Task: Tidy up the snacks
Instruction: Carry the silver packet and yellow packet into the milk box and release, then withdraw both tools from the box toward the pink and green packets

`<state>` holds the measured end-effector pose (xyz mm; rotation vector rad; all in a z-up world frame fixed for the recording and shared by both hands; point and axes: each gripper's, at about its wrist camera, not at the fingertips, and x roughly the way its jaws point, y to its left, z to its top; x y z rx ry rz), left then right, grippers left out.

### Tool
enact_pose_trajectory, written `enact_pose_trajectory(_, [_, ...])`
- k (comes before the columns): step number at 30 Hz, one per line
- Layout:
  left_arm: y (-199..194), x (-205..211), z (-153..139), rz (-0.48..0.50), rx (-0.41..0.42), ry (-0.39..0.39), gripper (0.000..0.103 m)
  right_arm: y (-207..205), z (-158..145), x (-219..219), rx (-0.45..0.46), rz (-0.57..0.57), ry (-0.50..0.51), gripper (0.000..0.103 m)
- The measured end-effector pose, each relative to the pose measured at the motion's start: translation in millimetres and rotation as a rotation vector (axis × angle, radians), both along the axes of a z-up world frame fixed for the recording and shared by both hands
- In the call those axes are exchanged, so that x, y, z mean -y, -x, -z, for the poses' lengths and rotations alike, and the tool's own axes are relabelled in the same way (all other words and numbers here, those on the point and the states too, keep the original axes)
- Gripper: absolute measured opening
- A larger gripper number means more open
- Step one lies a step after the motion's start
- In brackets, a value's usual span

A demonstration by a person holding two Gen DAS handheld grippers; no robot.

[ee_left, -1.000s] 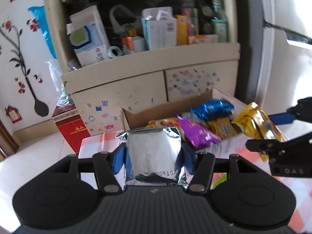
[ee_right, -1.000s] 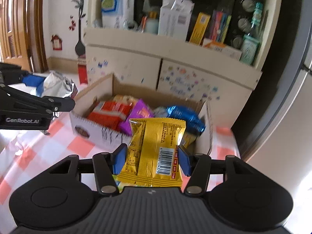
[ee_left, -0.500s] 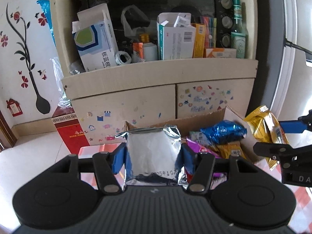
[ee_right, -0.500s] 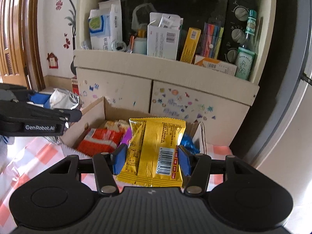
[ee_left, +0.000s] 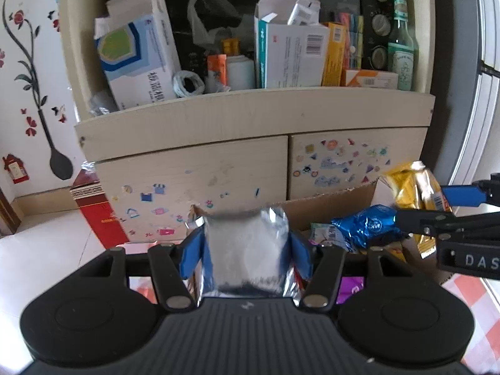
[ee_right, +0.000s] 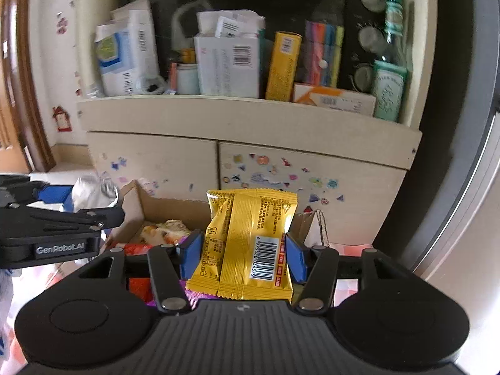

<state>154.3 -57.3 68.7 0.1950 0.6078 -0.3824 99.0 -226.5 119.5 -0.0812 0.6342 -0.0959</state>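
While both packets were held up above the open brown cardboard box [ee_right: 162, 206], the left gripper [ee_left: 247, 250] pinched a crinkled silver foil snack packet [ee_left: 245, 256] between its blue pads, and the right gripper [ee_right: 245, 250] pinched a yellow plastic snack packet with a barcode [ee_right: 250, 243] the same way. Each packet stood upright in its jaws, clear of the box and of the other. Inside the box lay other snacks, among them a shiny blue foil packet [ee_left: 362, 228] and a red packet [ee_right: 137, 250]. Beyond stood a cream wooden cabinet [ee_left: 250, 118] whose open shelf was crowded with cartons and bottles.

By my reading, the step in hand was carrying two snacks, either out of the box or toward it; the frames did not settle which. The next move likely called for choosing a resting place for each packet, lowering it level, and spreading the jaws only once it was supported, so that the slippery foil did not slide away.
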Motion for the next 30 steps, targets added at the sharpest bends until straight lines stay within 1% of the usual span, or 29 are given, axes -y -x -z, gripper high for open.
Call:
enact_pose_trajectory(2, [-5.1,2.2,2.7,0.000,-0.002,-0.012,0.072,-5.5,3.9,2.5,0.001,0.027,0.003,0.083])
enact_pose_trajectory(3, [-5.7,2.8,3.5,-0.005,0.002,-0.021,0.081,-6.7,4.8,3.0,0.003,0.035,0.003,0.085])
enact_pose_trajectory(4, [-4.9,2.3,3.5,-0.009,0.010,-0.024,0.083,-6.6,5.5,3.4,0.005,0.036,0.001,0.087])
enact_pose_trajectory(9, [-2.1,-4.2,-2.7,-0.017,0.002,0.002,0.083,-5.2,7.3,1.1,-0.022,0.017,0.006,0.089])
enact_pose_trajectory(13, [5.2,-9.8,-6.2,-0.010,0.003,-0.006,0.083,-0.9,6.6,-1.3,-0.039,-0.007,0.011,0.089])
enact_pose_trajectory(16, [11.2,-14.3,-5.4,0.004,-0.018,-0.004,0.083,3.3,5.8,-4.2,-0.049,-0.029,0.022,0.089])
enact_pose_trajectory(21, [25.0,-17.1,-3.2,0.036,-0.027,-0.040,0.083,12.8,5.7,-11.3,-0.071,-0.074,0.044,0.090])
enact_pose_trajectory(26, [37.7,-25.3,-1.4,0.047,-0.062,-0.027,0.083,21.4,7.2,-13.8,-0.096,-0.100,0.063,0.090])
enact_pose_trajectory(30, [49.0,-29.5,0.0,0.057,-0.064,-0.053,0.084,27.2,7.6,-13.7,-0.112,-0.107,0.052,0.090])
